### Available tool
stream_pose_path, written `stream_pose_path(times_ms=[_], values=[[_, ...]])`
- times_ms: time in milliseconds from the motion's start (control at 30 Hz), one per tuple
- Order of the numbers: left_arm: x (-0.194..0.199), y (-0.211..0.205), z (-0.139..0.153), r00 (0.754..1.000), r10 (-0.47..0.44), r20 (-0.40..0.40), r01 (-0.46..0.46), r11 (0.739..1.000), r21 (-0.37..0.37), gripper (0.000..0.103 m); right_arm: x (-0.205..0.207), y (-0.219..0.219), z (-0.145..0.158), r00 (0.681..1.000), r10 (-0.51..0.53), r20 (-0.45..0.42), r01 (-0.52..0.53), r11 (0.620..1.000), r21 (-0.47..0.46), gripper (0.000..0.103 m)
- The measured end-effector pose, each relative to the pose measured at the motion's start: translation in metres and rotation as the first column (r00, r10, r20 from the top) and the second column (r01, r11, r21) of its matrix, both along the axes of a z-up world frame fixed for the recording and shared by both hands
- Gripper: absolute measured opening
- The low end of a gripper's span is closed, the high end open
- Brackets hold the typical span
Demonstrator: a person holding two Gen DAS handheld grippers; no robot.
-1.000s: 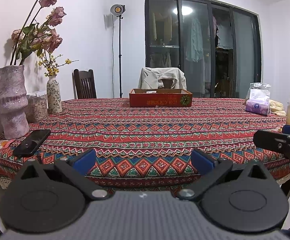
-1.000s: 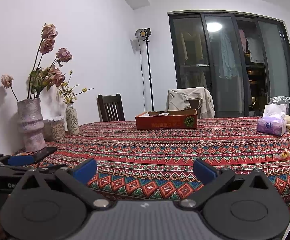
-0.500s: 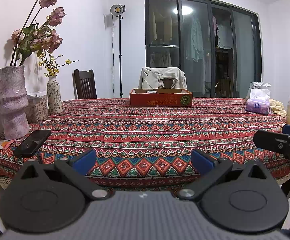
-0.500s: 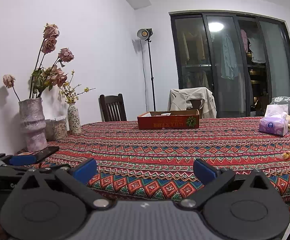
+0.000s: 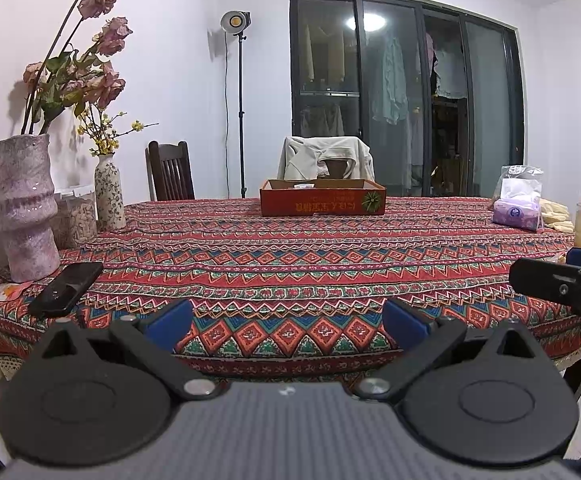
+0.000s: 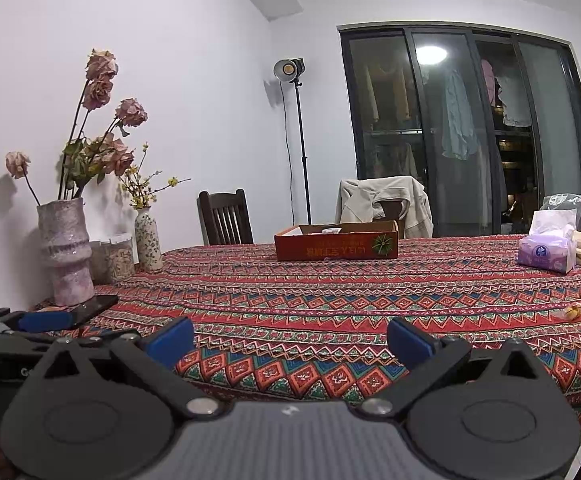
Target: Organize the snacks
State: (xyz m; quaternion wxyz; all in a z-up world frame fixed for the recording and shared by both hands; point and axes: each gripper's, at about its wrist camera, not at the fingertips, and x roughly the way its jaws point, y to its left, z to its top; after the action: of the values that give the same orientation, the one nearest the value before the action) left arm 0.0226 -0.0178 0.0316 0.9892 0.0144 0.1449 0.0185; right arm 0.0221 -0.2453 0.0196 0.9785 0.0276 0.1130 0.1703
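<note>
The right gripper [image 6: 288, 340] is a little nearer the table [image 6: 330, 304] and turned slightly left: the red box [image 6: 336, 245] and tissue pack [image 6: 546, 254] sit further right in its view than before.

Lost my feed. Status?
Left gripper open, empty. Right gripper open, empty. Red snack box far across table, untouched. Nothing between.

The red box [image 5: 322, 202] at the far side of the counter [image 5: 290, 264] has gold letters on its front, but they are upside down and too small to read. The purple tissue pack [image 6: 545, 254] has a round label, too blurry to read.
</note>
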Motion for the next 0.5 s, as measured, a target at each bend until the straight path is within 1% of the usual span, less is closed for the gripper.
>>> stream_pose_path(times_ms=[500], values=[[0.0014, 0.0016, -0.0003, 1.000, -0.003, -0.015, 0.003, 1.000, -0.009, 0.103, -0.0002, -0.0006, 0.0021, 1.000, -0.001, 0.004, 0.001, 1.000, 0.002, 0.103]])
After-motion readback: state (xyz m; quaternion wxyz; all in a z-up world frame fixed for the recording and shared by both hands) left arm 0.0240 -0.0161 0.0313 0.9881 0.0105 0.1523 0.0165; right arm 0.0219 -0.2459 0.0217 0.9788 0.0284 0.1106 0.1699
